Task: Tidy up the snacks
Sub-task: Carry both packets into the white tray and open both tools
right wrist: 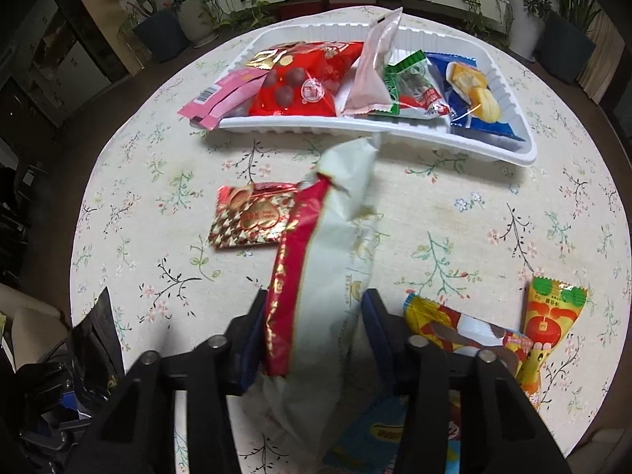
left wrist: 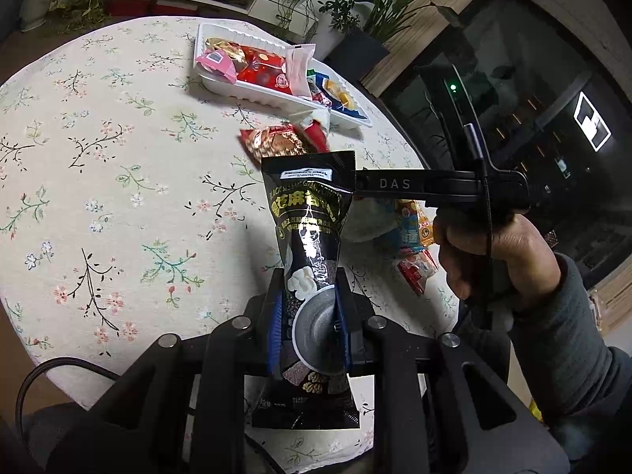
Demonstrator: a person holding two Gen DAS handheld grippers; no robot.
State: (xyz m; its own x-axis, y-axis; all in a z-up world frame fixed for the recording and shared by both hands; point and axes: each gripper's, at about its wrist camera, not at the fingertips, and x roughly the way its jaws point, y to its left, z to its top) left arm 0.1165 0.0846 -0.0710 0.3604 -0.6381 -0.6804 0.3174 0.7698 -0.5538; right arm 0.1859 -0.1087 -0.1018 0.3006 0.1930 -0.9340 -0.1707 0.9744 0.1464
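My left camera looks down along my tool at the surface (left wrist: 98, 138), close up. Both views share the white tray (left wrist: 221, 83) (right wrist: 513, 150) at 12 o'clock.

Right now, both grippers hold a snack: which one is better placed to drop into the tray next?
Right, probably. The right gripper holds the white-and-red pack pointed straight at the tray, the nearer of the two. The left gripper, clamped on the black pouch, sits further back, with a gold-red packet between.

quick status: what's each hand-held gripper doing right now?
Left hand-held gripper: shut on black snack pouch.
Right hand-held gripper: shut on white-and-red snack bag.
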